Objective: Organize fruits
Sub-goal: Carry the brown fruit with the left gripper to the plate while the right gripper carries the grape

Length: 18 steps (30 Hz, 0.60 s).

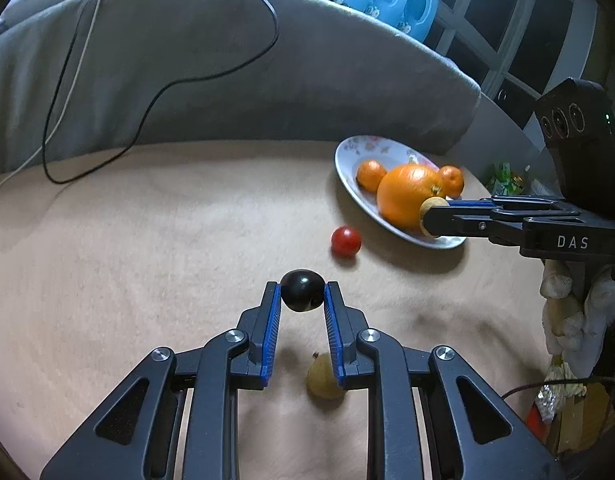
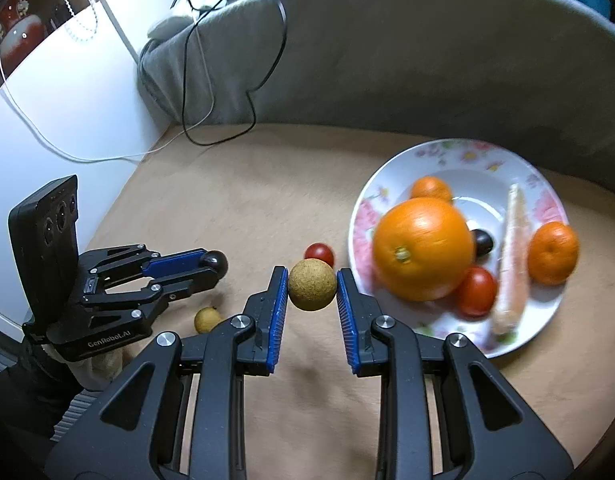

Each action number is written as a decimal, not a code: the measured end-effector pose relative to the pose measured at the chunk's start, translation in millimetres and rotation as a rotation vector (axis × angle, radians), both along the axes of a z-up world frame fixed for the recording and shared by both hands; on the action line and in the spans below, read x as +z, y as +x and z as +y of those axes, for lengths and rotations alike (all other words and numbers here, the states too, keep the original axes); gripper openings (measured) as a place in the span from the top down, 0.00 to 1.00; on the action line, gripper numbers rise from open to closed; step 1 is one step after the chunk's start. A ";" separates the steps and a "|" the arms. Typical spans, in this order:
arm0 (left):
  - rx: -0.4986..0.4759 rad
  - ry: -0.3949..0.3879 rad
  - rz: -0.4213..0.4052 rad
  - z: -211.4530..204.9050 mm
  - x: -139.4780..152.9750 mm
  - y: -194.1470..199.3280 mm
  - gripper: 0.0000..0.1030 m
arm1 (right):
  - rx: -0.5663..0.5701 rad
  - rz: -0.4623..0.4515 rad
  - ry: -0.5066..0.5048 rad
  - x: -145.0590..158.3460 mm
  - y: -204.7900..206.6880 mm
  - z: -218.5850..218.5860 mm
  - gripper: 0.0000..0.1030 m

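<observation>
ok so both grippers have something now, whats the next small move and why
Probably carry the right gripper sideways over the plate and lower it. It is shut on the tan round fruit, which hangs beside the plate's rim, not over it, and the plate holds the big orange and other produce. The left gripper, shut on the dark fruit, could follow.

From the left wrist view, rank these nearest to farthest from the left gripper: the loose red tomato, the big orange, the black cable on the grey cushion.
Measured from the left gripper, shut on a dark grape:
1. Red tomato: on the tan surface, just ahead and right.
2. Big orange: farther right, on the plate.
3. Black cable: far back left, across the grey cushion.
</observation>
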<state>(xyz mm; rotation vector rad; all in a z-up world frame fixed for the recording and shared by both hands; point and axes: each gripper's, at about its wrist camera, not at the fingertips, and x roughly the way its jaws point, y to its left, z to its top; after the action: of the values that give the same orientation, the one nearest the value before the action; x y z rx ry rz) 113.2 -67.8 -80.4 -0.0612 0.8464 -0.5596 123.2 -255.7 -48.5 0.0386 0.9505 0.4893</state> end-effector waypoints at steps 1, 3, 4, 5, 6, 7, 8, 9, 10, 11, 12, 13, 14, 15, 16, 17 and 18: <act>0.001 0.000 -0.004 -2.2 1.6 0.3 0.80 | -0.004 -0.006 -0.004 1.4 0.4 -2.2 0.75; 0.002 0.000 -0.011 -4.3 4.4 1.7 0.80 | -0.012 -0.015 -0.008 4.2 -1.1 -6.6 0.75; 0.003 0.000 -0.014 -5.4 5.3 2.4 0.80 | -0.016 -0.020 -0.010 5.3 -1.5 -9.1 0.75; 0.002 -0.002 -0.017 -6.4 6.6 3.1 0.80 | -0.020 -0.023 -0.012 5.6 -1.7 -10.4 0.75; 0.002 -0.003 -0.019 -7.5 7.7 4.3 0.80 | -0.023 -0.028 -0.014 6.8 -1.6 -11.5 0.75; 0.002 -0.004 -0.021 -8.4 8.8 5.4 0.80 | -0.027 -0.031 -0.016 8.3 -1.3 -12.1 0.75; 0.002 -0.007 -0.023 -8.8 10.0 6.0 0.80 | -0.031 -0.035 -0.017 9.7 -1.5 -14.6 0.75; 0.000 -0.010 -0.025 -9.2 10.6 6.8 0.80 | -0.034 -0.038 -0.018 10.4 -1.5 -14.3 0.75; -0.001 -0.012 -0.029 -11.3 12.6 7.5 0.80 | -0.037 -0.041 -0.019 11.2 -1.5 -16.0 0.75; -0.002 -0.014 -0.032 -12.4 13.8 8.1 0.80 | -0.041 -0.044 -0.019 12.2 -1.0 -16.8 0.75; -0.004 -0.016 -0.036 -13.8 15.1 8.6 0.80 | -0.044 -0.047 -0.020 12.9 -0.5 -18.6 0.75; -0.005 -0.018 -0.038 -13.7 16.1 8.7 0.80 | -0.048 -0.051 -0.021 13.4 -0.6 -19.6 0.75; -0.007 -0.019 -0.042 -16.3 17.2 10.2 0.80 | -0.051 -0.054 -0.022 14.2 0.0 -20.9 0.75; -0.010 -0.021 -0.044 -19.3 18.1 11.7 0.80 | -0.053 -0.058 -0.024 15.4 0.8 -22.4 0.75; -0.013 -0.022 -0.046 -21.3 18.9 13.0 0.80 | -0.056 -0.061 -0.026 16.4 1.8 -23.7 0.75; -0.016 -0.022 -0.049 -23.7 19.7 14.5 0.80 | -0.061 -0.066 -0.028 17.8 3.0 -25.8 0.75; -0.019 -0.023 -0.050 -26.2 20.3 16.1 0.80 | -0.064 -0.069 -0.028 18.5 3.1 -27.4 0.75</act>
<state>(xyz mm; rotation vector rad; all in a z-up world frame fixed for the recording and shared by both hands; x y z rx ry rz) 129.3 -94.0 -60.2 -0.0595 0.7924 -0.5865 126.4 -283.1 -30.0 0.0265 0.8862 0.4156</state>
